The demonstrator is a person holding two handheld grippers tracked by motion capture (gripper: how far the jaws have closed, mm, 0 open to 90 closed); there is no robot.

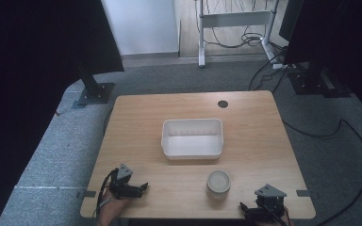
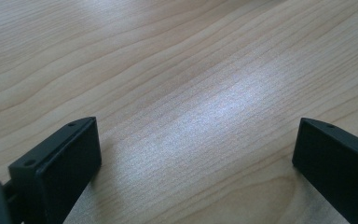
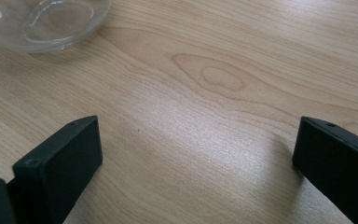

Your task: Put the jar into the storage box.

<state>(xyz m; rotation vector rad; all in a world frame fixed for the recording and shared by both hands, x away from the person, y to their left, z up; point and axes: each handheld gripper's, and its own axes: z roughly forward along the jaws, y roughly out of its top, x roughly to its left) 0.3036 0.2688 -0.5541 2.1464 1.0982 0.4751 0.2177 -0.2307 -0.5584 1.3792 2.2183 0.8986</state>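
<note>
High view: left gripper [image 1: 143, 187] lower left, right gripper [image 1: 243, 207] lower right, glass jar [image 1: 218, 183] between, nearer right; white tub [image 1: 192, 137] centre.
Left gripper view: jaws apart, bare table [image 2: 191, 70].
Right gripper view: jaws apart, jar [image 3: 42, 21] upper left.
Likely pre-grasp; next: right gripper swings toward jar.

Soft overhead light glares palely on the table [image 2: 223, 100]; dark, dim surroundings.

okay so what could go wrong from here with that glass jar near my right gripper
The glass jar stands near the front edge of the table, so a sideways bump from the right hand-held gripper might push it off. Its smooth, clear wall could slip between the open jaws. The white bin sits just behind, so a rushed lift might hit its rim.
</note>
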